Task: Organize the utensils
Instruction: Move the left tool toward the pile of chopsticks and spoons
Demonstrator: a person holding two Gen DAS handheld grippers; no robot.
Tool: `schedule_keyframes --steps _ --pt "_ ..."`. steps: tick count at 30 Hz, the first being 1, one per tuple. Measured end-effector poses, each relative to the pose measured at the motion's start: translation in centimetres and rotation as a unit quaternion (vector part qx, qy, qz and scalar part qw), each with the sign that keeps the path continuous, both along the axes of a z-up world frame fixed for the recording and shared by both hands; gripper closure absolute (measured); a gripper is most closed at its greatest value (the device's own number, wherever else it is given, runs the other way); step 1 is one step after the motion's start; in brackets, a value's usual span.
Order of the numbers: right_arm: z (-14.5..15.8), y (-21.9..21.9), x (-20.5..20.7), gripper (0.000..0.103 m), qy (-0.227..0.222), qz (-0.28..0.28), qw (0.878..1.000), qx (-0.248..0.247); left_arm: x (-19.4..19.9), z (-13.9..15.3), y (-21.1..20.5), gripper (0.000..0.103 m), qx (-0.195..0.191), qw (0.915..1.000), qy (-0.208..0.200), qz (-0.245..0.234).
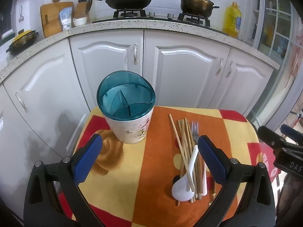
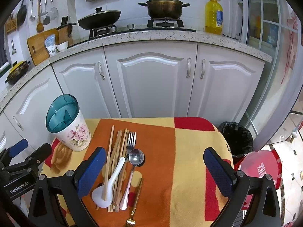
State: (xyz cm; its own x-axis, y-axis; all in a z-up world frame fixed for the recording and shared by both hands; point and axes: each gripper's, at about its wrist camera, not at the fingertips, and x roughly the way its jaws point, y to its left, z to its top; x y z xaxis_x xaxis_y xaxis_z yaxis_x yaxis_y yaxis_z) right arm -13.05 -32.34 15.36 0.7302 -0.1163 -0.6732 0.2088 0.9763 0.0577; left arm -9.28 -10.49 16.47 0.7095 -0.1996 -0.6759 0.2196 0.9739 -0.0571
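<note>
Both your grippers are spread wide, nothing between the pads. Left gripper (image 1: 150,147) hangs over the blanket-covered table (image 1: 161,170), right gripper (image 2: 154,160) over the same table further right.

Utensil holder (image 1: 128,113): white cup with pink floral print and a butterfly, teal translucent divided insert, upright on the far left of the table, nothing in its compartments. It sits well apart from the utensil pile.

Pile lies in the orange stripe, between the holder and the right gripper's open span: wooden chopsticks (image 2: 115,166) in a loose bundle, a white ceramic spoon (image 2: 108,187) lying bowl-up with one chopstick resting in its bowl, a metal fork (image 2: 131,141) tines toward the cabinets, a steel spoon (image 2: 135,158) just beside the fork, and a gold fork (image 2: 132,211) with a brown handle nearest you. From the left wrist view your right finger pad (image 1: 213,162) covers part of the pile.

Readable text: "GenRobot.AI" on the left gripper body seen in the right wrist view; "DAS" cut off on the right gripper body in the left wrist view. Red floor mat (image 2: 261,168) has white characters, not legible. Oil bottle (image 2: 213,16) on the counter has a blue label, too small to read. Black-bagged bin (image 2: 235,140) stands beside the table's far right corner.
</note>
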Motion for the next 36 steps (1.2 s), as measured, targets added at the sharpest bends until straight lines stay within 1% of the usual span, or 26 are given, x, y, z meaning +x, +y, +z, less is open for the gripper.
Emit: schedule_keyframes --steps 10,14,24,36 --pt "-0.1 -1.0 0.2 0.0 0.001 -0.009 1.0 0.017 -0.2 -0.1 -0.3 0.002 -0.005 0.9999 0.001 -0.012" --pt "-0.2 -1.0 0.3 0.0 0.004 -0.008 1.0 0.014 -0.2 -0.3 -0.2 0.002 -0.009 0.9999 0.002 -0.013" --pt "-1.0 -1.6 0.7 0.0 0.02 -0.008 0.999 0.036 0.4 -1.3 -0.5 0.002 0.001 0.9998 0.015 -0.01" --pt "-1.3 -1.1 1.1 0.0 0.027 0.008 0.999 0.029 0.6 -1.6 -0.5 0.002 0.0 0.9997 0.021 -0.011"
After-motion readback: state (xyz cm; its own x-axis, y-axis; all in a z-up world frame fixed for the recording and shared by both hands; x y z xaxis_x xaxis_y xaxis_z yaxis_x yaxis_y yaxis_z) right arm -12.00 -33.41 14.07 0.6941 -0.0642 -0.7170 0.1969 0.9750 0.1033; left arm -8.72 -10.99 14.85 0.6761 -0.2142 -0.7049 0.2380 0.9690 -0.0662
